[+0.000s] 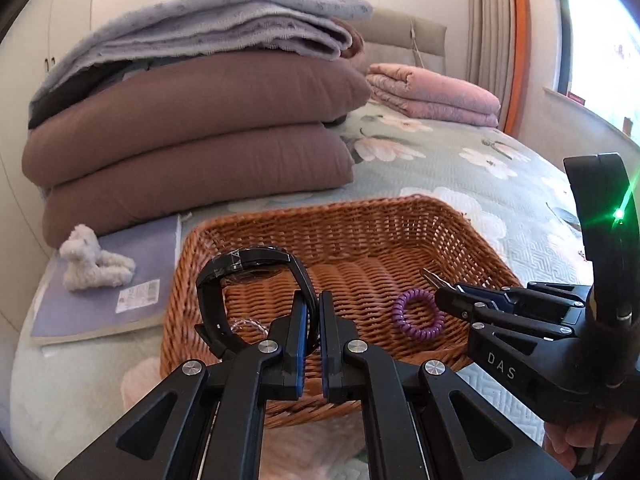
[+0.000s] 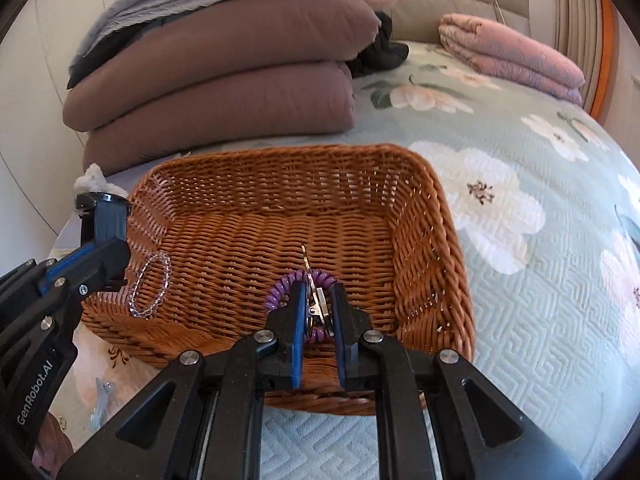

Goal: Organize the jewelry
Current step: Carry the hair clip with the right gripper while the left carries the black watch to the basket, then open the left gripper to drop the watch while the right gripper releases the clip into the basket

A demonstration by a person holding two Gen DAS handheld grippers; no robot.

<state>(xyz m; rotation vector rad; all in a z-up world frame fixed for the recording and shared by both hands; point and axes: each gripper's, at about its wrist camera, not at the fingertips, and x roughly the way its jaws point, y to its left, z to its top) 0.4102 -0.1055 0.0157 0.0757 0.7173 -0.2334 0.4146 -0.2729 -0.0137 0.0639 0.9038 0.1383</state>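
Both grippers over wicker basket (image 2: 432, 216) on bed.
L gripper (image 1: 313, 304) jaws pinch black watch (image 1: 240, 276); R gripper (image 2: 318, 300) jaws pinch metal hair clip (image 2: 316, 300) above purple coil tie (image 1: 418, 314).

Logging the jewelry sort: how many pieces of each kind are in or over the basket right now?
Watch: 1, held by the left gripper
Metal hair clip: 1, held by the right gripper
Purple coil hair tie: 1
Clear bead bracelet: 1
Total: 4
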